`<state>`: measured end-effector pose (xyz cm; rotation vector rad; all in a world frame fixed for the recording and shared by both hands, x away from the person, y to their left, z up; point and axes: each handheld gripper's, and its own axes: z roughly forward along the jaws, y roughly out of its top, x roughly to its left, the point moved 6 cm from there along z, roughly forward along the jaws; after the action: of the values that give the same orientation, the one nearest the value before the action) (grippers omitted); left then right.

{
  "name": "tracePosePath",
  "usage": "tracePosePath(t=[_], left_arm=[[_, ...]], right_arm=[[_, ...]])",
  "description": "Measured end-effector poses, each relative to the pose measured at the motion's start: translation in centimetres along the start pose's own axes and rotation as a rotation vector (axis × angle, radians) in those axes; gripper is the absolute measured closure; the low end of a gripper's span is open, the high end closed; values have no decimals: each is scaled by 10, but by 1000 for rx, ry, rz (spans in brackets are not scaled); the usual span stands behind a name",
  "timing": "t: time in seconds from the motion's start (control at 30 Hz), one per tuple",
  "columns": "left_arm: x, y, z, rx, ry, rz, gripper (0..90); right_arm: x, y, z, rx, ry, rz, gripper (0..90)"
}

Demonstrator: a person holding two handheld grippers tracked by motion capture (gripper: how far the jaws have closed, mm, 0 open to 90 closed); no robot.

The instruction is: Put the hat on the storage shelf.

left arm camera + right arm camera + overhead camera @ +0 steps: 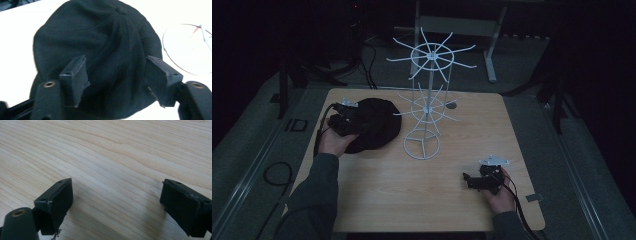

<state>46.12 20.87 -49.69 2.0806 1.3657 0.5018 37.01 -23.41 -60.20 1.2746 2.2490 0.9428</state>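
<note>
A wooden table (412, 190) carries everything here, and places are told from the white wire rack (428, 100) standing upright near its middle, toward the far edge. Just left of the rack's ring base lies a black knitted hat (377, 122), slumped flat on the wood, its crown button facing the rack. The left gripper (117, 72) sits at the hat's left side, away from the rack, its jaws spread wide over the dark fabric without pinching it. The right gripper (474, 181) rests well to the right and nearer the person than the rack, jaws likewise spread apart above bare wood grain.
</note>
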Motion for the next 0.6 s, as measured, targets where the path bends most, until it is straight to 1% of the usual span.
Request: tracePosePath(t=[0.07,0.1,0.13,0.2,0.23,0.27,0.3,0.43,0.47,0.53,0.57,0.6], left_arm=[[-1,3,5,6,-6,6,268],[-1,5,8,6,1,4,238],[-1,6,11,9,-9,1,216],[-2,7,17,25,-9,5,185],[-2,8,20,32,-18,4,173],[-3,9,23,37,-21,4,172],[-3,10,26,43,-11,7,163],[-8,14,35,49,-24,6,153],[-9,14,38,59,-22,3,153],[-11,12,45,93,-22,6,139],[-11,12,45,93,-22,6,135],[-12,10,52,120,-13,13,130]], right_arm=[[0,0,0,0,0,0,110],[0,0,0,0,0,0,110],[0,0,0,0,0,0,110],[0,0,0,0,0,0,110],[0,0,0,0,0,0,110],[0,0,0,0,0,0,110],[0,0,0,0,0,0,110],[0,0,0,0,0,-1,110],[0,0,0,0,0,0,110],[0,0,0,0,0,-1,109],[0,0,0,0,0,-1,109],[0,0,0,0,0,-1,110]])
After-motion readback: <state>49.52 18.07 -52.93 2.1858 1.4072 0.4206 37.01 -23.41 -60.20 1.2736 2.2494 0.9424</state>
